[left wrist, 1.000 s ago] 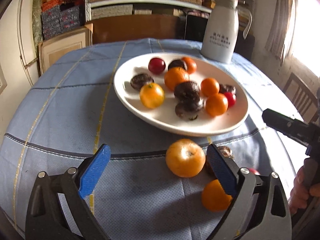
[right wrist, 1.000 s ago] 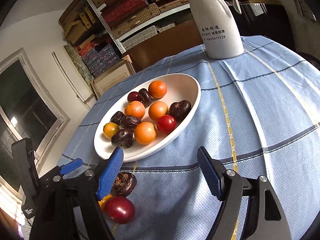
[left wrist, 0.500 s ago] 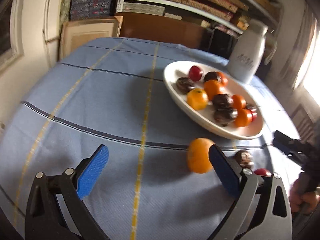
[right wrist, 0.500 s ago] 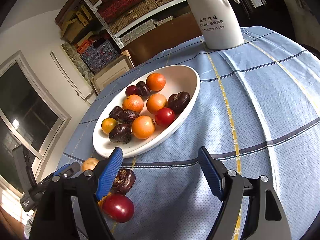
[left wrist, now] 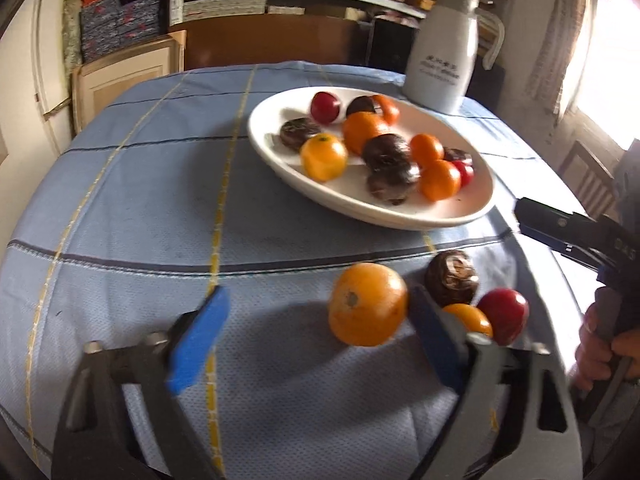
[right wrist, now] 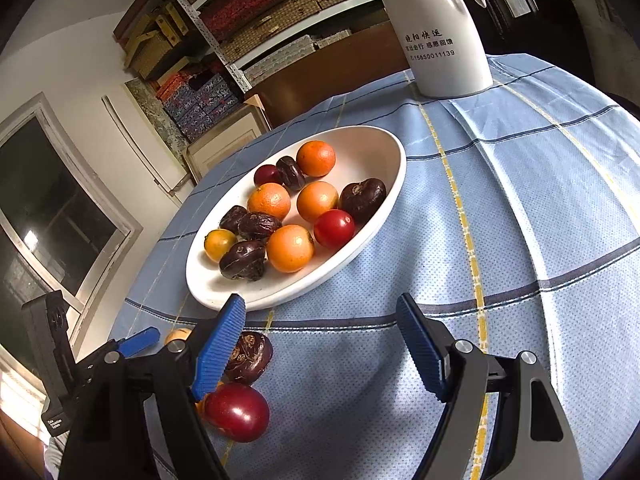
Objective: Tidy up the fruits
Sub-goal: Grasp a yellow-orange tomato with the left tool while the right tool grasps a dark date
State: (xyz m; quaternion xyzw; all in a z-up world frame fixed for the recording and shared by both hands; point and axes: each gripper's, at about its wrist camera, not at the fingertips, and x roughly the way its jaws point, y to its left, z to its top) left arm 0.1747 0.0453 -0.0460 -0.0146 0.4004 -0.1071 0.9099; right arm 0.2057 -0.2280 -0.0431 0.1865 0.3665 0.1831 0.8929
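Orange and glossy, the largest loose fruit, a tangerine, lies on the tablecloth just in front of the white oval plate, its right flank against the inner face of the left gripper's right pad, while the left pad stands well clear of it. Those jaws have just been closing, yet they do not clamp the tangerine between them. Three more loose fruits sit beside it, also short of the plate's near rim: one dark brown wrinkled fruit, one red fruit and one smaller orange fruit partly hidden behind the pad. On the plate I count eleven pieces: five orange ones, four dark brown ones and two red ones. The right gripper hangs wide apart over bare cloth in front of the plate, with nothing between its blue pads; the brown fruit and the red fruit lie outside its left finger. A hand holds that gripper's handle at the right edge of the left wrist view. Behind the plate stands one white jug with printed lettering, and beyond it are shelves stacked with boxes.
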